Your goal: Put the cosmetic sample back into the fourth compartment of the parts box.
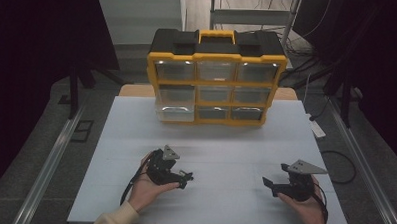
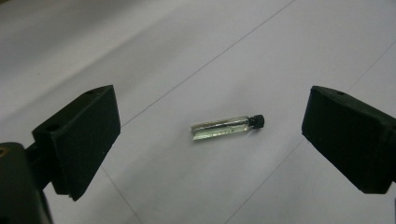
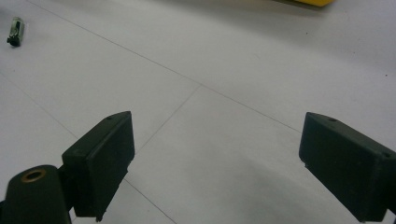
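A small glass vial [image 2: 227, 127] lay flat on the white counter [image 1: 225, 143], between the wide-open left tongs [image 2: 210, 140] but untouched; the right tongs [image 3: 224, 163], also wide, hovered near the counter's front-right corner.

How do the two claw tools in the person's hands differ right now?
The left gripper has a small clear vial with a black cap lying on the table between its jaws; the right gripper has bare white table there. In the high view the left gripper points rightward and the right gripper leftward. Both are open, black and hand-held.
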{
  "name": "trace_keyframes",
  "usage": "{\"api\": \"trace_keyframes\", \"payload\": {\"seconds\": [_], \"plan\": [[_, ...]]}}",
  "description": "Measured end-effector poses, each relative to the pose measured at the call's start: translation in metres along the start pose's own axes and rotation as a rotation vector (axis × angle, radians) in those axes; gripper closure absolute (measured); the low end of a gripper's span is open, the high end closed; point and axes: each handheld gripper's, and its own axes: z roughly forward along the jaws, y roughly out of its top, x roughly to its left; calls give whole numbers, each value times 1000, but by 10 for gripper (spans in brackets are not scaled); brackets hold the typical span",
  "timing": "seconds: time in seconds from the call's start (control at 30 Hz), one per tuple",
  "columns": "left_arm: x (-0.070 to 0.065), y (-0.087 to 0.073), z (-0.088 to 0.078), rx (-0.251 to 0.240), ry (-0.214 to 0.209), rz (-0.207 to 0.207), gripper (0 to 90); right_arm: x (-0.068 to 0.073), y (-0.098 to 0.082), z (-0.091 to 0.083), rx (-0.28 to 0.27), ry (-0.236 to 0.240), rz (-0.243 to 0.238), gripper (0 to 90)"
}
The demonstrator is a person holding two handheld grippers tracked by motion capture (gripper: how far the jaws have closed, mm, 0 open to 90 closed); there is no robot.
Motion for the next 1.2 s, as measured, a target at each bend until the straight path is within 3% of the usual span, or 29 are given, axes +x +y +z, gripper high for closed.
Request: {"api": "trace_keyframes", "payload": {"seconds": [0.57,1.2], "plan": [[-9,-3,25,84,36,-10,49,0,0,0,4,-4,-2,112],[-17,-2,37,118,66,3,111,1,-1,0,11,-13,-6,113]]}}
